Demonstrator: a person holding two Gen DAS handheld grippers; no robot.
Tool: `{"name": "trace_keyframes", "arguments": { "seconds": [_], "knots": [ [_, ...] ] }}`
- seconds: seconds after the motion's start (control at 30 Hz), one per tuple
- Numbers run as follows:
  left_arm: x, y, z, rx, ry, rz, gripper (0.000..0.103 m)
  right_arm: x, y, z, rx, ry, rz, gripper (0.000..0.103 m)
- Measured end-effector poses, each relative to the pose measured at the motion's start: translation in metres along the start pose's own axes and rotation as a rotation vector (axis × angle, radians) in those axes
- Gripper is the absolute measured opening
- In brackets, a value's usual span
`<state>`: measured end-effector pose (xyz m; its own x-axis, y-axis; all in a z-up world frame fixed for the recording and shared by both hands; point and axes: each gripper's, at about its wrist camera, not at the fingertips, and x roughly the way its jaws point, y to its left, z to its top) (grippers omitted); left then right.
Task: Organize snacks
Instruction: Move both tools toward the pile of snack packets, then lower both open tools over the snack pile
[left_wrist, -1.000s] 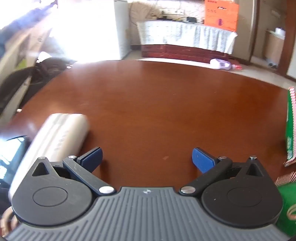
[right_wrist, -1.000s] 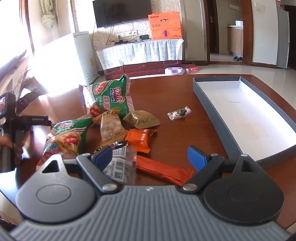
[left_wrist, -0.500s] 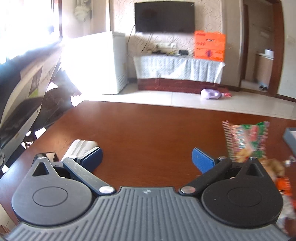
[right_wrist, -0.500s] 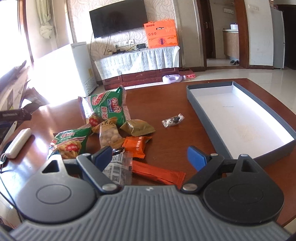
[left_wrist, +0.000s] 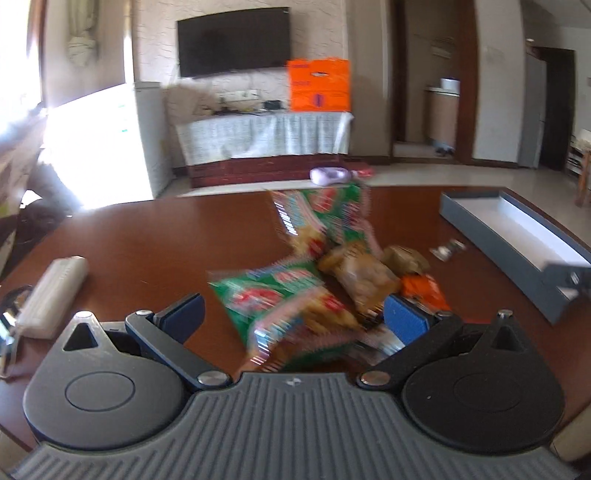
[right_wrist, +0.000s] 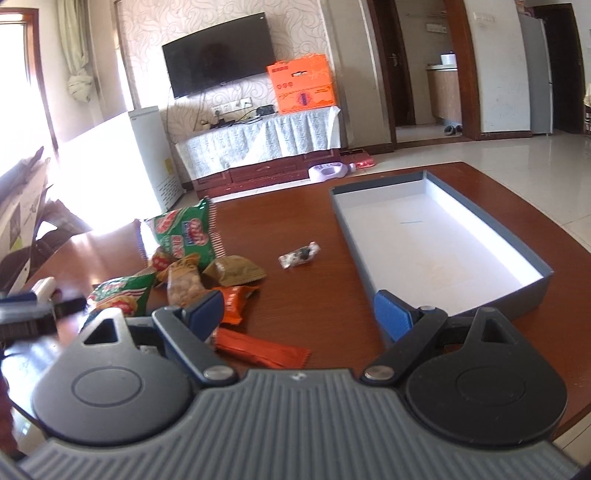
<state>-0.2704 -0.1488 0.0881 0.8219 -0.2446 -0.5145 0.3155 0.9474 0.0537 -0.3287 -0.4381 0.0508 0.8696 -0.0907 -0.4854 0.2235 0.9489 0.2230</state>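
Observation:
A pile of snack packets lies on the brown table: a green bag near me, a taller green bag, a clear pack of nuts, a brown pack, orange packs and a small silver candy. The grey box with a white inside sits to the right. My left gripper is open just above the near green bag. My right gripper is open over bare table between the pile and the box, holding nothing.
A white oblong object lies at the table's left edge. The other gripper shows at the left edge of the right wrist view. Beyond the table are a TV stand, an orange carton and a white cabinet.
The left gripper has swung right from the bare table and the white object to face the snack pile. The right gripper has lifted slightly and shifted right.

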Motion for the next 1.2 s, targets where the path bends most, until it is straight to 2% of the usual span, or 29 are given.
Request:
{"name": "trace_keyframes", "arguments": {
  "seconds": [0.07,0.2,0.4,0.57,0.73,0.9,1.2],
  "knots": [
    [0.001,-0.005,0.001,0.023,0.006,-0.038,0.103,-0.001,-0.004,0.0,0.01,-0.002,-0.002,0.09],
    [0.01,-0.015,0.002,-0.033,0.021,-0.127,0.103,-0.001,-0.002,-0.001,-0.008,0.002,0.003,0.09],
    [0.041,0.001,0.011,-0.099,0.088,-0.1,0.103,-0.004,0.01,-0.006,-0.083,-0.003,-0.004,0.09],
    [0.061,0.015,0.016,-0.098,0.094,-0.035,0.103,-0.001,0.015,-0.006,-0.1,0.009,-0.001,0.09],
    [0.079,0.016,0.018,-0.06,0.08,0.044,0.103,0.002,0.03,-0.011,-0.164,0.02,0.037,0.09],
    [0.074,0.009,0.016,-0.015,0.057,0.036,0.103,0.005,0.043,-0.015,-0.205,0.031,0.066,0.09],
    [0.049,-0.007,0.003,-0.044,0.046,0.0,0.103,-0.005,0.065,-0.022,-0.273,0.008,0.126,0.09]
  ]
}}
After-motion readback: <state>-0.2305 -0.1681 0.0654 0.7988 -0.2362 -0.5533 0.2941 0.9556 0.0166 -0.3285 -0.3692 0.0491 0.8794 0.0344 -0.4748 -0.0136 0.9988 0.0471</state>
